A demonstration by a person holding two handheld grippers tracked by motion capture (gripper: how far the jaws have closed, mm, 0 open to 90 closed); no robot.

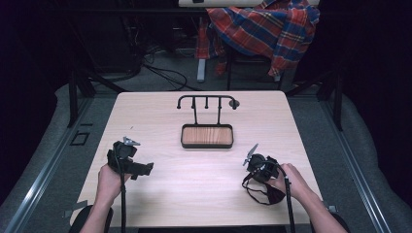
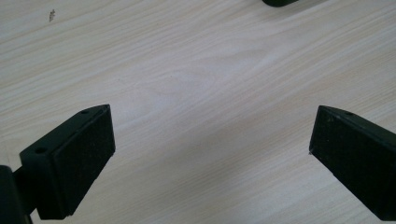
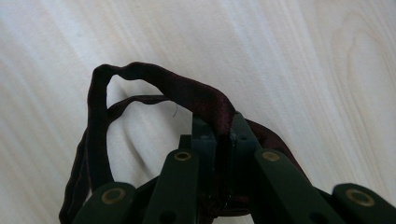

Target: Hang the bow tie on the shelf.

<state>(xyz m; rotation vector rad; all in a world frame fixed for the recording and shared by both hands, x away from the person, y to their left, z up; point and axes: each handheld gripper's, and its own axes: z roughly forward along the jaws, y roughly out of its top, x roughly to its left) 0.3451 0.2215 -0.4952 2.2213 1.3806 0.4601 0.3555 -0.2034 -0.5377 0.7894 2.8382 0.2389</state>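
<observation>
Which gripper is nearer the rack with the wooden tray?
Roughly even; the right gripper perhaps slightly nearer. It sits to the rack's near right, holding a dark strap; the left gripper sits to its near left.

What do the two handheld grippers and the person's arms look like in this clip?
Both grippers, left gripper and right gripper, are black, each topped by a grey three-cornered plate and trailing a black cable toward the person. The jaws are flat black blocks with textured pads and small screw holes; the right one's linkage shows brass-coloured rivets. The forearms are bare, no sleeves in view.
</observation>
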